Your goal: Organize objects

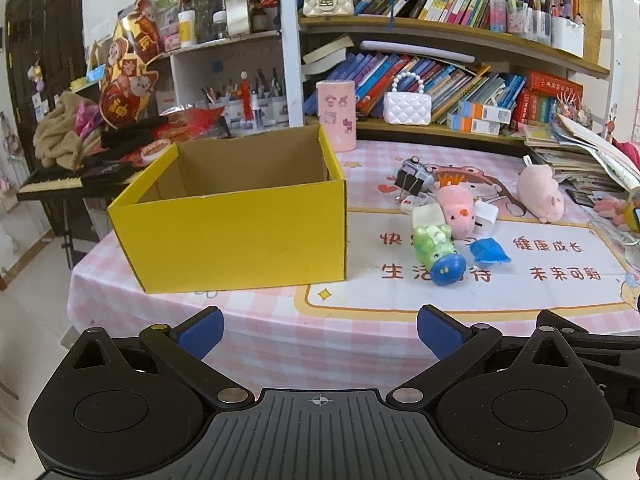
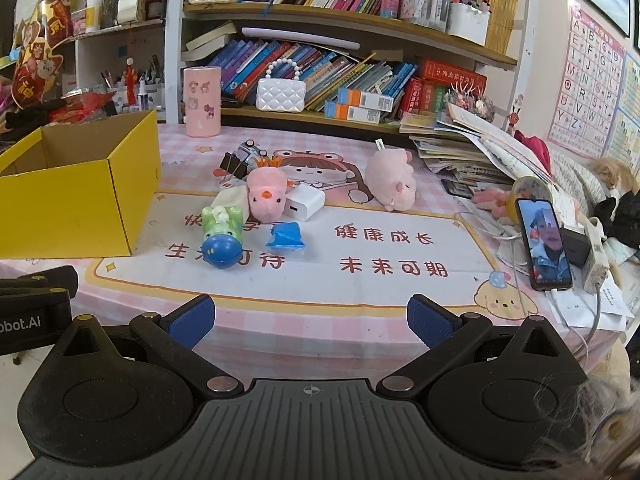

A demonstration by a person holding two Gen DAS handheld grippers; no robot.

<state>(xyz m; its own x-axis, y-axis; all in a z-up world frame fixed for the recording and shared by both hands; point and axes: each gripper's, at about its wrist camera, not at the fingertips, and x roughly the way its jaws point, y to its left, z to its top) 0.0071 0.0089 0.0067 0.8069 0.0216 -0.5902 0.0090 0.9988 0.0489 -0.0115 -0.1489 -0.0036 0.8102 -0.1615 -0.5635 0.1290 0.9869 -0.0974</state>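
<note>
Yellow cardboard box (image 1: pixel 240 236): open-topped, nothing visible inside, standing on the left part of the tabletop (image 1: pixel 360 320), which carries a pink checked cloth. Loose items, clustered right of the box and apart from it: green toy with blue snout (image 2: pixel 220 240), lying nearest the front edge; small blue piece (image 2: pixel 286 236) just beside it; pink chick plush (image 2: pixel 266 198) touching a white charger block (image 2: pixel 304 202); black binder clip (image 2: pixel 234 166) and a small toy car (image 2: pixel 250 148) behind; pink pig plush (image 2: pixel 390 180) lying apart to the right. Left claw (image 1: pixel 320 332): spread wide, empty, held short of the tabletop edge, facing the box. Right claw (image 2: pixel 310 320): likewise wide open, empty, facing the cluster. Handling note, as a judgement: the step in hand is the first pick, and the green toy is the easiest candidate, being frontmost and least hemmed in. Approach low with the right claw, span its body across the narrow width, close gently on the glossy shell, lift clear of the blue piece, carry over the box wall and release inside. Phone (image 2: pixel 544 244) and its cables at right are best avoided
</note>
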